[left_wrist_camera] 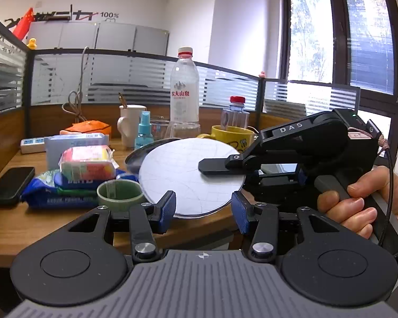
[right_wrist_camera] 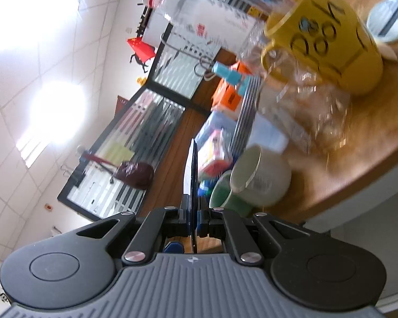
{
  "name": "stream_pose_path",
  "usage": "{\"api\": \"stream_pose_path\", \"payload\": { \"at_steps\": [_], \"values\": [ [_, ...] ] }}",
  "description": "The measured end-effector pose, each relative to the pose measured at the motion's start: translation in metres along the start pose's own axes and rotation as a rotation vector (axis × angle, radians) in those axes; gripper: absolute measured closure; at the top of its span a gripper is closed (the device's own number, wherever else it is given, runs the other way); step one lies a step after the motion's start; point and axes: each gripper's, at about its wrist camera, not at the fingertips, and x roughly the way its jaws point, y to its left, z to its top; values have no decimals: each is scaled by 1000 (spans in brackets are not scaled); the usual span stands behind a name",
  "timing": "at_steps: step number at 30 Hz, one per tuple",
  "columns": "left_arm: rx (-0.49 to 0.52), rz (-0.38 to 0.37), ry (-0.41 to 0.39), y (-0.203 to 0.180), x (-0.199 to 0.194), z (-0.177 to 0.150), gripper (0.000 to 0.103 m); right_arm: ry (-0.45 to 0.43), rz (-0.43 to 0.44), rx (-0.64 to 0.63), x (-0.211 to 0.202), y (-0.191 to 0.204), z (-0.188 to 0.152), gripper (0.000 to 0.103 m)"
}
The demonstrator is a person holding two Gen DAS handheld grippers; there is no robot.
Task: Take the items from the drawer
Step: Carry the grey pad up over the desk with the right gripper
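My right gripper (left_wrist_camera: 215,164) is shut on a round white plate (left_wrist_camera: 188,175) and holds it just above the wooden desk (left_wrist_camera: 18,225), over a dark plate (left_wrist_camera: 135,156). In the right wrist view the plate (right_wrist_camera: 192,175) shows edge-on between the shut fingers, and the gripper (right_wrist_camera: 193,212) is rolled sideways. My left gripper (left_wrist_camera: 203,209) is open and empty, its blue pads just in front of the plate's near edge. The drawer is not in view.
On the desk stand a green cup (left_wrist_camera: 119,193), snack packs (left_wrist_camera: 87,164), a phone (left_wrist_camera: 9,182), a white mug (left_wrist_camera: 131,126), a blue spray bottle (left_wrist_camera: 144,132), a tall water bottle (left_wrist_camera: 184,90), a yellow mug (left_wrist_camera: 232,136) and a glass jar (right_wrist_camera: 305,106).
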Motion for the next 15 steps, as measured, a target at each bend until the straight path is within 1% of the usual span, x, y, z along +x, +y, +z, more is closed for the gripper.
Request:
{"api": "stream_pose_path", "payload": {
  "at_steps": [3, 9, 15],
  "values": [
    [-7, 20, 0, 3, 8, 7, 54, -17, -13, -18, 4, 3, 15, 98],
    [-13, 50, 7, 10, 25, 18, 54, -31, -62, -105, 19, 18, 52, 98],
    [0, 65, -3, 17, 40, 27, 53, -36, -167, -281, 51, 38, 84, 98]
  ]
}}
